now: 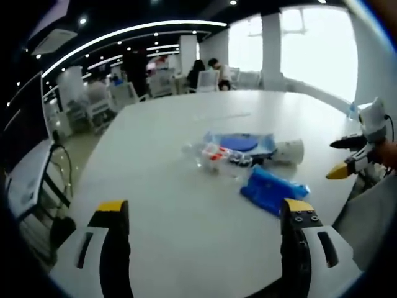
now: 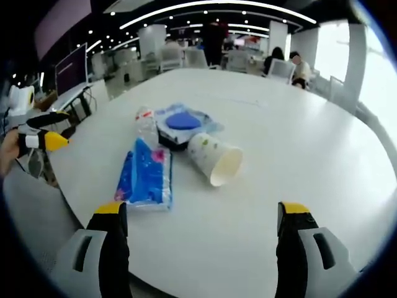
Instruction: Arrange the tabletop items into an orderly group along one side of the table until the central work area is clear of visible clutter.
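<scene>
- The left gripper (image 1: 205,217) is seen with jaws wide apart, and nothing is held between them.
- The right gripper (image 2: 205,217) is also spread wide and empty.
- A tissue pack (image 2: 146,176), a tipped cup (image 2: 217,160), a bottle (image 2: 146,126) and a blue-lidded box (image 2: 182,126) are clustered near the table (image 2: 298,130) edge (the person's side).
- Much bare tabletop is left beyond the cluster.

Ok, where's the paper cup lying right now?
In the right gripper view the white paper cup lies on its side mid-table, right of the blue tissue pack, just in front of the blue-lidded clear container.
</scene>
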The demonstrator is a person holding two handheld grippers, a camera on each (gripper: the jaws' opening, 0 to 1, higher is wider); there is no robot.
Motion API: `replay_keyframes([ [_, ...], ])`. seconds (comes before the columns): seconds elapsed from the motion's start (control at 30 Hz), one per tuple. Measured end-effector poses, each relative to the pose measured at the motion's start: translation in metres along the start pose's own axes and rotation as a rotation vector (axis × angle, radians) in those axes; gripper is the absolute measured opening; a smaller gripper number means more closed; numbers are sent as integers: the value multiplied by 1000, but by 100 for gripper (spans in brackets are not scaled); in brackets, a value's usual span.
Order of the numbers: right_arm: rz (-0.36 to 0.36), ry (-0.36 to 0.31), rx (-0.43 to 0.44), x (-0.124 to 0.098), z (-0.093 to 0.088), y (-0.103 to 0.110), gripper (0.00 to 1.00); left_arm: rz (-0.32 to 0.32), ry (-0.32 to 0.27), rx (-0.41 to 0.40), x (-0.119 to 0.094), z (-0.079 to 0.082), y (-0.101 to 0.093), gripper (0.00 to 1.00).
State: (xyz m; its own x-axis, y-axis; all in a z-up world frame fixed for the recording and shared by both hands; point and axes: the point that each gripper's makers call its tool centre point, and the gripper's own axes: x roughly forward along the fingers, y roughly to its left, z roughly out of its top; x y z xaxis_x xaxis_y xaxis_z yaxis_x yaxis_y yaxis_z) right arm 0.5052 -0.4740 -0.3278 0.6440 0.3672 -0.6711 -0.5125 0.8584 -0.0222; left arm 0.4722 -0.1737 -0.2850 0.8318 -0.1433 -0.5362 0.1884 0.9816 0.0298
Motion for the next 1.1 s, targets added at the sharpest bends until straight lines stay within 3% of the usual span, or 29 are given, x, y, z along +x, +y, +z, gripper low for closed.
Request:
replay_keyframes([
  [0.33, 9, -4, -4, -1, 1, 3, 99, -3, 8, -1, 0, -1, -1, 99],
  [0.5, 44, -28, 16, -1, 10, 12, 99, -9, 11, 1, 1, -1, -2, 99],
  [0.77, 98, -89, -37, -5, 48, 35, 99, -16, 10, 7, 1, 0, -3, 99],
  [1.1, 246, -150, -61, 9, 107, 75, 99, -37, 22, -2, 1, -3, -6, 98],
])
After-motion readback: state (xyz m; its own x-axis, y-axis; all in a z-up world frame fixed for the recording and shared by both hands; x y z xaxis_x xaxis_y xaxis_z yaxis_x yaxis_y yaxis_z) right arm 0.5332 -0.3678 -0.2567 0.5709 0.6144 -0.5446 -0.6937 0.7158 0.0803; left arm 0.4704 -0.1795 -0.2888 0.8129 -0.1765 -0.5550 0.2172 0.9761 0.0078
